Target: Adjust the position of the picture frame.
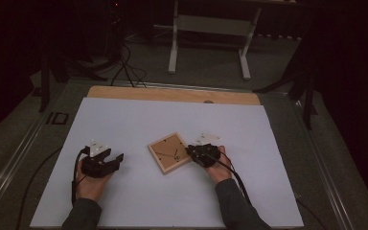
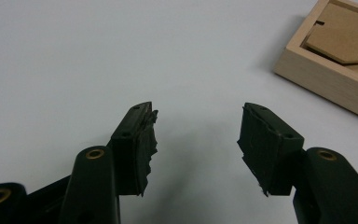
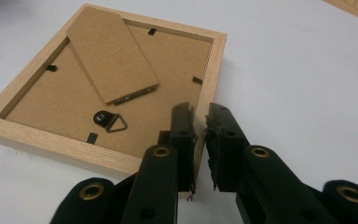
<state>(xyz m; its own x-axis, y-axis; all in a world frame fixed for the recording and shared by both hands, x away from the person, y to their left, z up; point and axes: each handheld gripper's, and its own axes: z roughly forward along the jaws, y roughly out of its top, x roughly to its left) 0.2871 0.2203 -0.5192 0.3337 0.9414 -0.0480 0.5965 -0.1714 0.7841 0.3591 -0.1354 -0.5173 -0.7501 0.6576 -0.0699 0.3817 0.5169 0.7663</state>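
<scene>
Jaws of the right gripper are clamped on the near side rail of the picture frame, one inside the rail and one outside. The frame lies back-up on the white sheet, its cardboard stand and small metal hanger showing. The left gripper rests to the left of the frame, well apart from it, jaws spread wide with nothing between them.
</scene>
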